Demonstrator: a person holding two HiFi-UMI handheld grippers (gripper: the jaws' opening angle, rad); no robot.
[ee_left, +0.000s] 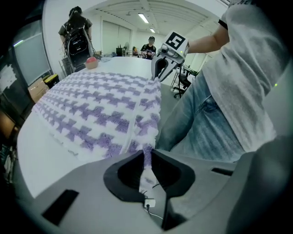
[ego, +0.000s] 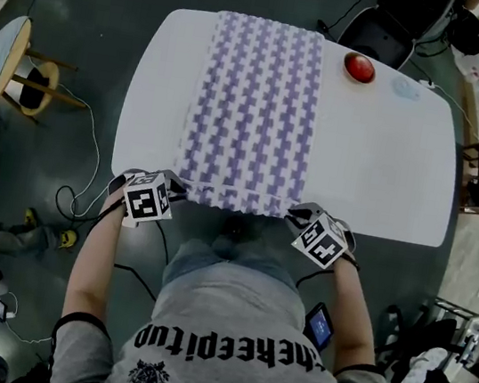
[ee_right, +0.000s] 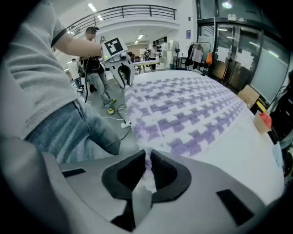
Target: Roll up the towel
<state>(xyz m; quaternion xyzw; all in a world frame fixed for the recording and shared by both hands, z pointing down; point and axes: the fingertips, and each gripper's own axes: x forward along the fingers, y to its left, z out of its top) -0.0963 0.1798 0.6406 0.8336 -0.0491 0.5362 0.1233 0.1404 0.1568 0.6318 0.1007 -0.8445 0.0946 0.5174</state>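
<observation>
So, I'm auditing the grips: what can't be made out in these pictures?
- Head view: near corners of the purple-and-white checked towel, covered by the left hand-held gripper and right hand-held gripper.
- Head view: red round object on the white table, too small to identify.
- All views: towel's underside, facing the table.

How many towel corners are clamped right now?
2. The left gripper holds the near left corner of the towel; the right gripper holds its near right corner. Both far corners lie free on the table.
</observation>
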